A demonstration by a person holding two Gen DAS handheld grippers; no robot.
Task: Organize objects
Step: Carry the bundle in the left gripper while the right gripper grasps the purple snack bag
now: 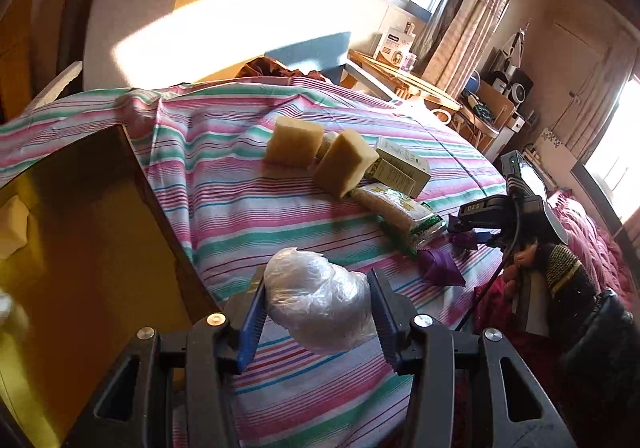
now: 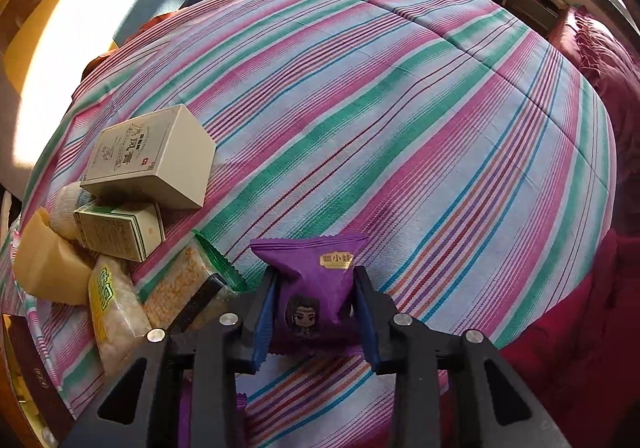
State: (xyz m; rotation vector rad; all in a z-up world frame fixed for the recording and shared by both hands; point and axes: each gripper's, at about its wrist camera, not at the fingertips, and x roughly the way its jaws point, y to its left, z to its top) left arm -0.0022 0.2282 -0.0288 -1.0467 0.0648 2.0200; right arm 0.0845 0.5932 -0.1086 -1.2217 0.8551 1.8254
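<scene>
1. We see the left gripper (image 1: 318,306) pinching a clear plastic-wrapped bundle (image 1: 320,300); both blue pads press its sides, and it is held above the striped cloth (image 1: 248,207).
2. We see the right gripper (image 2: 316,302) with its pads against the sides of a purple snack packet (image 2: 316,288), whose wrapper is creased inward at both pads. It has just been closing.
3. To the left of the right gripper, near the cloth's left edge, lie a rice-cracker packet (image 2: 116,316) and a second, darker packet (image 2: 188,288) beside it.
4. Farther left and beyond them, a small green-and-white box (image 2: 120,232) sits against a larger grey box (image 2: 152,159).
5. In the left wrist view, two yellow sponge blocks (image 1: 296,141) stand on the cloth beyond the held bundle, left of the boxes.
6. A yellow bin (image 1: 80,248) lies at the near left, partly under the cloth's edge.
</scene>
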